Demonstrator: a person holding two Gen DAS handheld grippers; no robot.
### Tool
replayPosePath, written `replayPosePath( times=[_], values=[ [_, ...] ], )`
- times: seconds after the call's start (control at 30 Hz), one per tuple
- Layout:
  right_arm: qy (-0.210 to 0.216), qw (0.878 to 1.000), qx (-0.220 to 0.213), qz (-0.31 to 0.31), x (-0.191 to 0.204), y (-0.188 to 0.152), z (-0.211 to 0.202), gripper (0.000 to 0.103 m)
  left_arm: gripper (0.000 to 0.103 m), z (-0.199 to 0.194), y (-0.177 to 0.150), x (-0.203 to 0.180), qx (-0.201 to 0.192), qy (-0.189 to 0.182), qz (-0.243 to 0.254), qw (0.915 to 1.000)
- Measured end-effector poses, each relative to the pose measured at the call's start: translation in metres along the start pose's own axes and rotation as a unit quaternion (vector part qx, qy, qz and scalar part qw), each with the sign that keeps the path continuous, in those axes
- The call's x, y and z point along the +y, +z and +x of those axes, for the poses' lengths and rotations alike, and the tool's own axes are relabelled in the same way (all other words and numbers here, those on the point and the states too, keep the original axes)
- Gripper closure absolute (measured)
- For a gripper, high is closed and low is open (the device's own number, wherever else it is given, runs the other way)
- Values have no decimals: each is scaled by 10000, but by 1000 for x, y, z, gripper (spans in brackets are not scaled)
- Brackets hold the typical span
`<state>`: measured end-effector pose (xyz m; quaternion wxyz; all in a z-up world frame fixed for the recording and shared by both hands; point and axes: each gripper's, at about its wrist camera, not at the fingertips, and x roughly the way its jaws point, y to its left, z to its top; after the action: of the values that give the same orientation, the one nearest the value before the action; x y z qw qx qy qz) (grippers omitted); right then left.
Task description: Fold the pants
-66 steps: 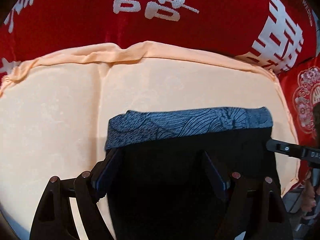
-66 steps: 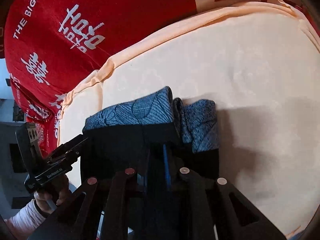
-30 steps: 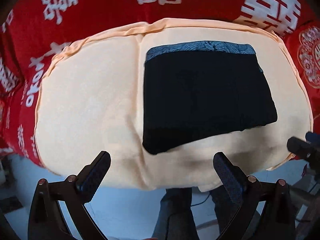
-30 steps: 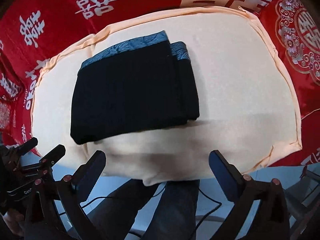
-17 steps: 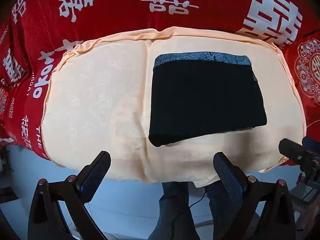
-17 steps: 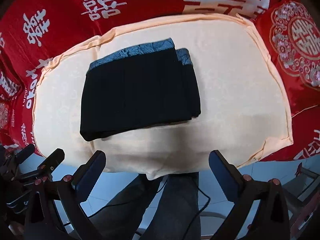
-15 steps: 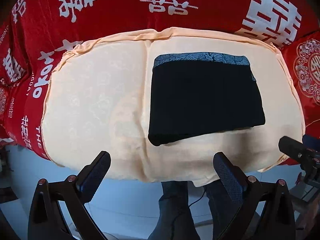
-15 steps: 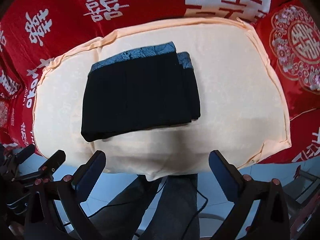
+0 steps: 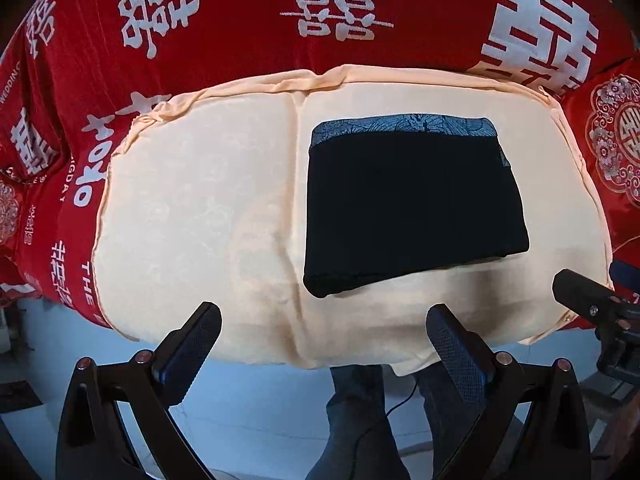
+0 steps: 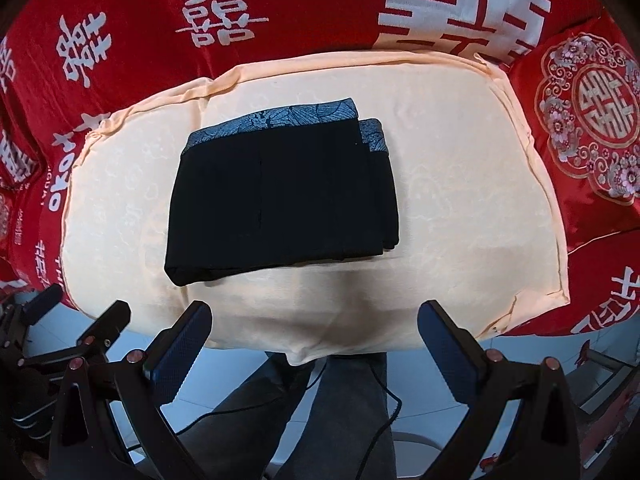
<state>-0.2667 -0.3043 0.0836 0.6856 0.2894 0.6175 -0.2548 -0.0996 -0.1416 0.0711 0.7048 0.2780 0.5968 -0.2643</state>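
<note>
The black pants (image 9: 412, 204) lie folded into a flat rectangle on the peach cloth (image 9: 200, 208), with a blue patterned waistband along the far edge. They also show in the right wrist view (image 10: 280, 200), where a second folded layer sticks out at the right side. My left gripper (image 9: 324, 336) is open and empty, held back over the cloth's near edge. My right gripper (image 10: 316, 332) is open and empty, also held back from the pants. The right gripper's tip shows in the left wrist view (image 9: 580, 292).
A red cloth with white characters (image 9: 336, 12) covers the surface around the peach cloth. A red embroidered cushion (image 10: 592, 120) lies at the right. The person's legs (image 10: 332, 412) and a cable show above a pale floor below the near edge.
Both grippers have let go of the pants and pulled back and up from them. Over the last half second the views hardly shift.
</note>
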Motion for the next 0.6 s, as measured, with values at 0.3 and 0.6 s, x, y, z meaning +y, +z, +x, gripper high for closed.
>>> replayPosePath(
  times=[0.3,0.6],
  values=[
    [-174,9997,-67,-142,4,-3,-2,0,0,-5,1,-5,-119,99,137,9998],
    [-172,9997,-52,-185,7,-1,-1,0,0,-4,1,-8,-79,52,178,9998]
  ],
)
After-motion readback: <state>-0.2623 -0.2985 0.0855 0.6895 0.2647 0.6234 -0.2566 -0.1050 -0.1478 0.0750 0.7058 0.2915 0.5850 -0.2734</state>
